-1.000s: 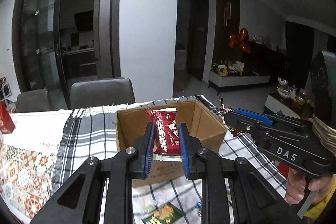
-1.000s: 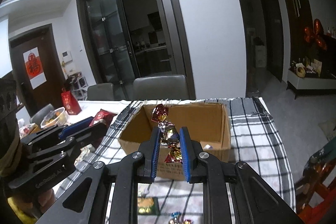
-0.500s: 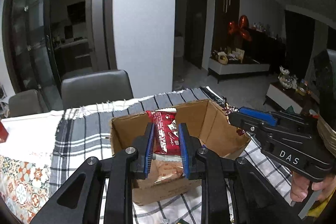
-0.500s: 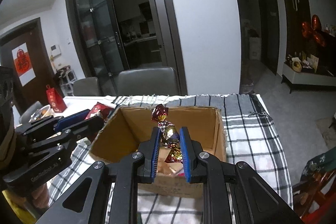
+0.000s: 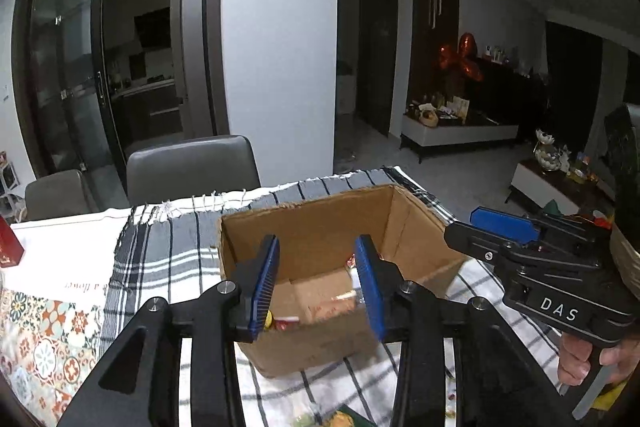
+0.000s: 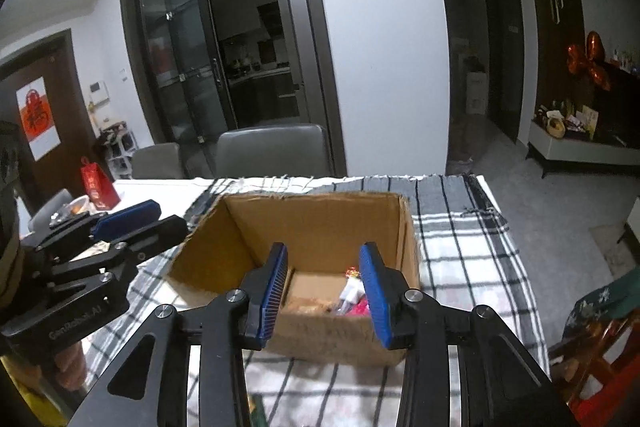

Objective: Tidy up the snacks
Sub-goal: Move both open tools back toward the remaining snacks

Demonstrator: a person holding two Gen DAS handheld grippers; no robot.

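The checked tablecloth (image 5: 160,259) covers the dining table and runs out to 12 o'clock, where two grey chairs (image 5: 192,171) stand behind it. On the cloth, at the middle of both wrist views, sits the open cardboard box (image 5: 320,227), the place the snacks are being gathered.

The left gripper (image 5: 316,283) hangs over the box's near wall, pointing down into it. Its blue pads are apart and spreading wider, with nothing between them. The right gripper (image 6: 324,287) is posed the same way over the same box, its jaws likewise opening and empty; in the left view it shows at 3 o'clock (image 5: 500,227), held by a hand (image 5: 592,359) at 4 o'clock.

On the box floor lie the packed snacks (image 6: 352,295): a red foil wrapper, a pale packet and something pink at the 5 o'clock side of the interior in the right view, with a blurred red-and-white packet (image 5: 320,303) showing between the left pads. Both claws look to have just let go over the box, so this pair of drops appears done.

Work remains, as far as can be judged. At 6 o'clock in the left view loose wrapped sweets (image 5: 336,419) and a dark green packet lie on the cloth in front of the box. A red carton (image 5: 10,247) stands at 9 o'clock; whether it belongs to the tidy-up is unclear.
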